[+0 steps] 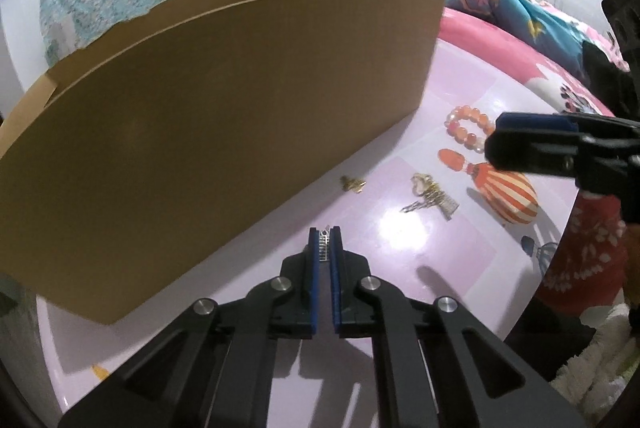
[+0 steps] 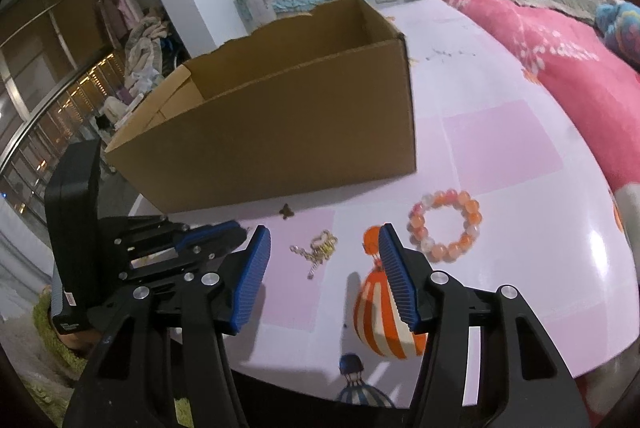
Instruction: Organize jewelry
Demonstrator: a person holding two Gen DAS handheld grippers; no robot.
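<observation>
**Silver piece pinched beside the cardboard box**

Left wrist view: the left gripper (image 1: 325, 242) angles down, its ribbed blue pads clamped on a small silver toothed jewelry piece (image 1: 325, 246) near the plain cardboard box (image 1: 224, 115). A gold earring (image 1: 353, 183) lies by the box wall.

Right wrist view: the right gripper (image 2: 324, 276) hangs with jaws apart, empty, above the glossy pink tablecloth (image 2: 504, 147), near the orange bead bracelet (image 2: 444, 226) and gold chain (image 2: 316, 248).

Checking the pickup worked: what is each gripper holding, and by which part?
The left gripper pinches a small silver jewelry piece between its fingertips; which part cannot be told. The right gripper is open and holds nothing.
</observation>
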